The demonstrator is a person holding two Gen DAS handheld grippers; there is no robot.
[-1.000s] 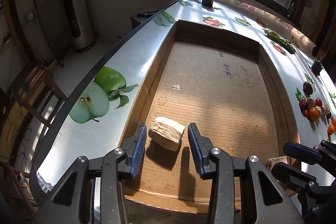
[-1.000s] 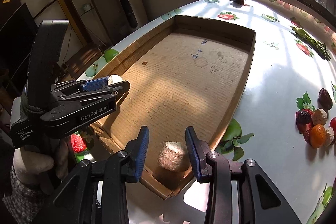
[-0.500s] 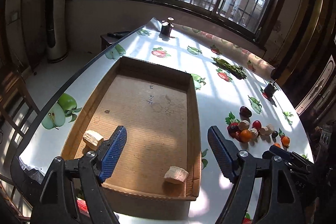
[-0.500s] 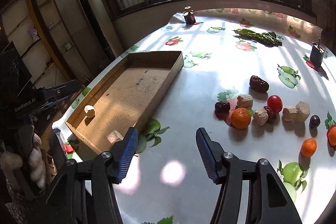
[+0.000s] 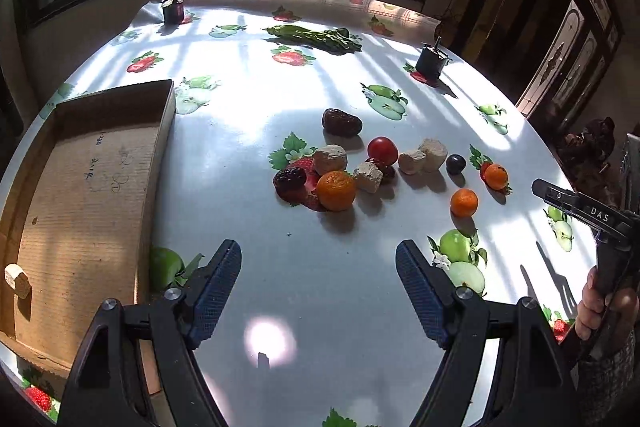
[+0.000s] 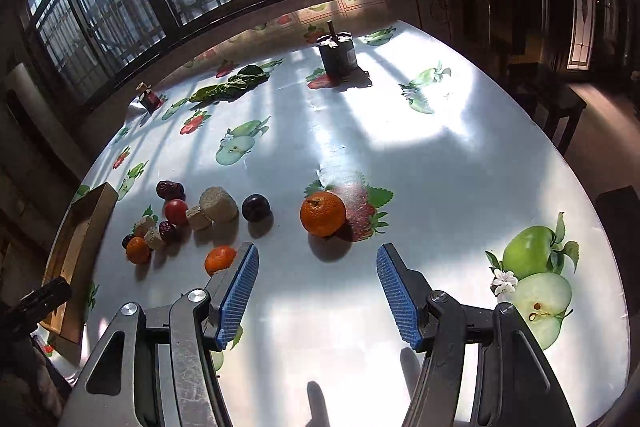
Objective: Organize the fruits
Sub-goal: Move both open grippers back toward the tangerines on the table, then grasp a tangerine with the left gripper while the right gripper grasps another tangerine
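Note:
My left gripper (image 5: pixel 319 287) is open and empty above the table, short of a fruit cluster: an orange (image 5: pixel 336 190), a red tomato (image 5: pixel 382 150), dark dates (image 5: pixel 342 122), a dark plum (image 5: pixel 456 164) and beige chunks (image 5: pixel 329 159). The cardboard tray (image 5: pixel 158 163) lies at the left with one beige chunk (image 5: pixel 17 279) inside. My right gripper (image 6: pixel 317 289) is open and empty, just short of an orange (image 6: pixel 322 213). Another orange (image 6: pixel 219 258) sits by its left finger. The tray edge (image 6: pixel 86 223) shows far left.
The table wears a white fruit-print cloth (image 5: pixel 304 307). A green leafy bundle (image 5: pixel 316 37), a small dark jar (image 5: pixel 173 9) and a dark cylinder (image 5: pixel 429 60) stand at the far side. The right gripper's body (image 5: pixel 584 215) shows at the right edge.
Both grippers have left the beige chunks in the tray, opened wide and swung right, away from the tray toward the fruit cluster on the cloth.

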